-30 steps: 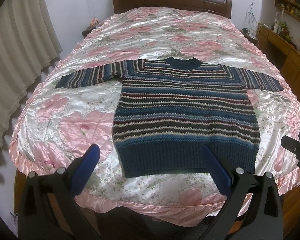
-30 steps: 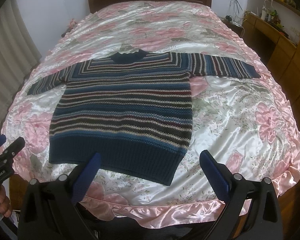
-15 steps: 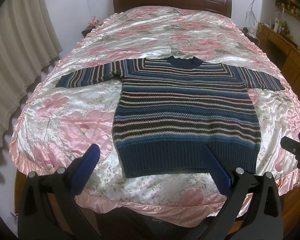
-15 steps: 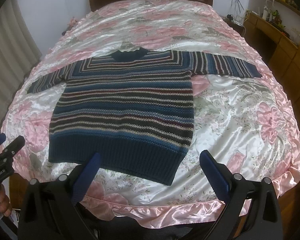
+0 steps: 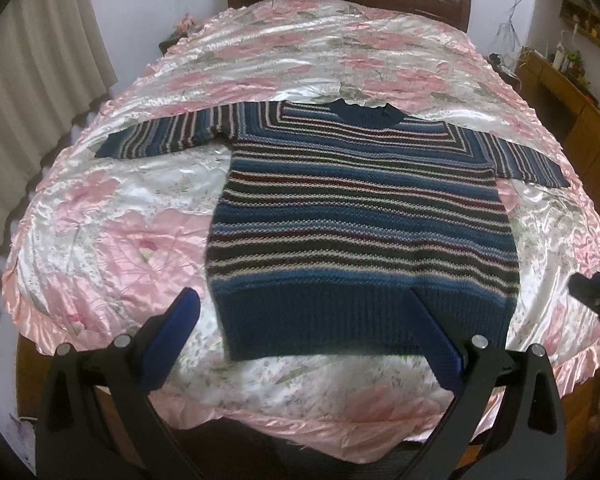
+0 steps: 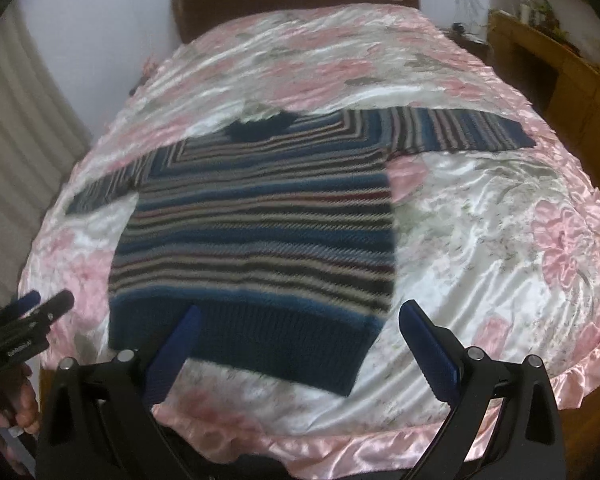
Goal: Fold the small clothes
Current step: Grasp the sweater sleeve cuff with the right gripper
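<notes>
Both jaws apparently above sweater (image 5: 360, 220) hem.

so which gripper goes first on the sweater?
Probably left. The left gripper has jaws open astride the sweater's hem; the right gripper, also open, sits off its right corner.

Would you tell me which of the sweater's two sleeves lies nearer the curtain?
The left sleeve: its cuff points toward the curtain, while the right sleeve reaches toward the wooden cabinet.
</notes>
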Demonstrator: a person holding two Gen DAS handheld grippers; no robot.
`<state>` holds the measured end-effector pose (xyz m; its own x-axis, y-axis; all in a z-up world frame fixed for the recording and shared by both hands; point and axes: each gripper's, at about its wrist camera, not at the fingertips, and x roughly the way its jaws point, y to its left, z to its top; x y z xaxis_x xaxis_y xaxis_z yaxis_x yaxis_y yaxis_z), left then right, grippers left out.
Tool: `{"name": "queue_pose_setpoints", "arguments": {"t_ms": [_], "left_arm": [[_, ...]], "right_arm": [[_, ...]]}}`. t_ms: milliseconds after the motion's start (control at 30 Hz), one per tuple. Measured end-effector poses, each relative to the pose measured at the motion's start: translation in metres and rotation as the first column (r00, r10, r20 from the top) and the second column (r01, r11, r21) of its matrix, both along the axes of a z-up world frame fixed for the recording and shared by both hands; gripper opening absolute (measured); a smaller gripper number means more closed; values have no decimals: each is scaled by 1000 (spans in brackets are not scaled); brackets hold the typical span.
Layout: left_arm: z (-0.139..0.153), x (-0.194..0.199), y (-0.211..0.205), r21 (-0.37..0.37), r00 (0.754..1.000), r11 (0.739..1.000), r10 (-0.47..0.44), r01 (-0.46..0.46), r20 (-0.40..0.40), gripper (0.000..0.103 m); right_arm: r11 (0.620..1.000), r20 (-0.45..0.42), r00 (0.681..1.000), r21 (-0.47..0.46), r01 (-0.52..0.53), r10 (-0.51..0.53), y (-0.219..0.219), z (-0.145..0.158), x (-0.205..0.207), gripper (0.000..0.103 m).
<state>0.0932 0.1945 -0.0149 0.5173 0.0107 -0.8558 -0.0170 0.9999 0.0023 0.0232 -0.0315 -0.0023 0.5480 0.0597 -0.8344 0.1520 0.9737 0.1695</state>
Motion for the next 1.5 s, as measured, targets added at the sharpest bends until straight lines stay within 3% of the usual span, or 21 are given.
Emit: {"name": "queue_pose_setpoints", "arguments": {"t_ms": [167,233,333,533,733,867,967,1167,1367,1433,1500], "left_arm": [[0,55,-34,-11,999,999,-39,39,-15,100],[3,82,-52,-30,999,999,-46,46,-6,100],[5,131,-88,-40,999,998,-52,52,9,100],[1,229,-179,-58,995,993,-98,99,34,100],[-23,294,-266,-66,990,988,-142,143,8,100],[-46,323,-306,-87,988,985,-150,147,-23,100],[-63,338,-331,-72,986,985,-159,155,-41,100],[-92,361,-362,-65,984,986,-161,156,-79,100],[-110,374,-385,-53,982,986,-163,158,-95,100],[-113,374,-385,-48,983,987,-158,154,-93,100],[-116,375,-380,-38,984,989,-149,146,-95,100]], "right_arm": [[1000,-15,1000,0,8,-8,-52,10,40,100],[998,-39,999,-58,25,-27,-76,12,62,100],[987,-47,997,-151,48,-56,-120,16,103,100],[983,-77,990,-148,103,-116,-219,5,174,100],[962,-125,965,-175,208,-231,-351,-25,234,99],[953,-212,929,-64,295,-302,-441,-60,258,99],[945,-270,906,-62,322,-326,-482,-92,270,99],[951,-307,910,38,306,-280,-513,-133,288,99],[960,-343,906,38,278,-249,-513,-158,299,99],[951,-331,903,46,306,-274,-519,-162,298,93],[941,-310,904,70,331,-295,-523,-163,296,81]]}}
